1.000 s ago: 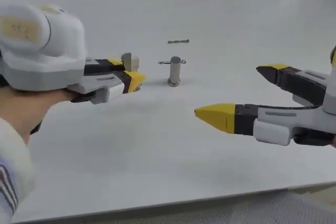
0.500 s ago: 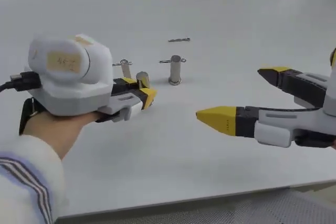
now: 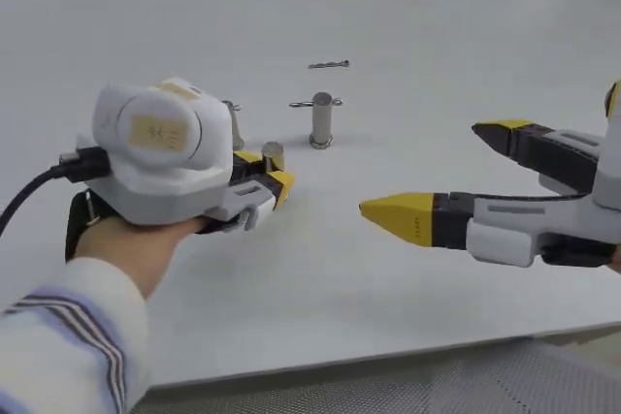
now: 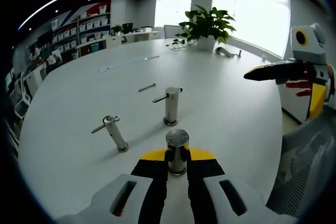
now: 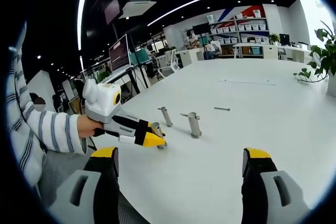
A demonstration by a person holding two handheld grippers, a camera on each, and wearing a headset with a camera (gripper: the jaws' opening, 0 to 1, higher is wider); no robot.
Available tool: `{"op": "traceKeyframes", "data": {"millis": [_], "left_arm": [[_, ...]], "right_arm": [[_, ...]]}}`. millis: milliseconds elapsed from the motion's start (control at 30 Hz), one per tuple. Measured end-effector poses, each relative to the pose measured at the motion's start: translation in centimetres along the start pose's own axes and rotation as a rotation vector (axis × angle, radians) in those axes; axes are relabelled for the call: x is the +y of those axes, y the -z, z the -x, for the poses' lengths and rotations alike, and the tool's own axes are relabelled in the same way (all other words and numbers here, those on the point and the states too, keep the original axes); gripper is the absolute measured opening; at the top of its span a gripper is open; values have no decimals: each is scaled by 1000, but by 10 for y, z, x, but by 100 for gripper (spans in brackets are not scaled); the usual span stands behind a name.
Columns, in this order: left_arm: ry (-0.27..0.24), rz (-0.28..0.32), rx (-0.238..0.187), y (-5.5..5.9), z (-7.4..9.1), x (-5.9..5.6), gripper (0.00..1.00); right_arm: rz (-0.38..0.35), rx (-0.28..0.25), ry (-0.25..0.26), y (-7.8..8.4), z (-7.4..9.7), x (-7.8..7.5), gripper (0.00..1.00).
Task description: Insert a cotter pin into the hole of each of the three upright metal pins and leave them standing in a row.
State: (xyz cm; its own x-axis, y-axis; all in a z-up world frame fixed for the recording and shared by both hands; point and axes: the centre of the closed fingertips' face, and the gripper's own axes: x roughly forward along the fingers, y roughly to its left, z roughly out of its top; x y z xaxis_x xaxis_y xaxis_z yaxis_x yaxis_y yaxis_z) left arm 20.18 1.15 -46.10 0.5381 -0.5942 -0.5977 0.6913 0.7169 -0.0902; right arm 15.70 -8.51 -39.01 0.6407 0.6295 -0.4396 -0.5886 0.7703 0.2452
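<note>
1. While the left claw (image 3: 277, 181) is clamped on a bare pin (image 4: 177, 148) that stands upright with nothing through its hole, that pin's base rests on the table (image 3: 320, 278), near and left.
2. Farther back stands the middle pin (image 3: 321, 121), with a cotter pin (image 4: 160, 98) crosswise through its top.
3. Left of it stands the left pin (image 4: 115, 135), with a second cotter pin (image 4: 100, 127) through its top.
4. A loose cotter pin (image 3: 329, 65) lies flat beyond the middle pin, apart from it.
5. The right claw (image 3: 422, 170) hovers at the right, jaws wide apart.
</note>
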Motion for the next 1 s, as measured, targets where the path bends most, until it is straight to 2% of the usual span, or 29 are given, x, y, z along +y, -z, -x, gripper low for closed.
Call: {"op": "traceKeyframes", "data": {"millis": [300, 533, 667, 767, 867, 900, 933, 1000], "left_arm": [[7, -24, 10, 5, -3, -2, 9], [13, -34, -2, 5, -2, -3, 10], [14, -14, -7, 6, -1, -2, 10], [30, -70, -1, 8, -1, -5, 10], [29, -39, 5, 7, -2, -4, 10], [46, 11, 19, 9, -2, -6, 11], [56, 35, 36, 10, -1, -6, 12], [67, 45, 28, 7, 1, -5, 13]], "right_arm": [[0, 6, -1, 2, -1, 0, 97], [-1, 11, -2, 4, -1, 0, 96], [3, 16, 1, 6, -2, 0, 96], [5, 19, 1, 6, -2, 0, 95], [8, 17, 2, 6, -3, 1, 95], [8, 15, 1, 5, -4, 1, 95], [9, 14, 0, 5, -4, 1, 95], [10, 14, -1, 5, -4, 2, 95]]}}
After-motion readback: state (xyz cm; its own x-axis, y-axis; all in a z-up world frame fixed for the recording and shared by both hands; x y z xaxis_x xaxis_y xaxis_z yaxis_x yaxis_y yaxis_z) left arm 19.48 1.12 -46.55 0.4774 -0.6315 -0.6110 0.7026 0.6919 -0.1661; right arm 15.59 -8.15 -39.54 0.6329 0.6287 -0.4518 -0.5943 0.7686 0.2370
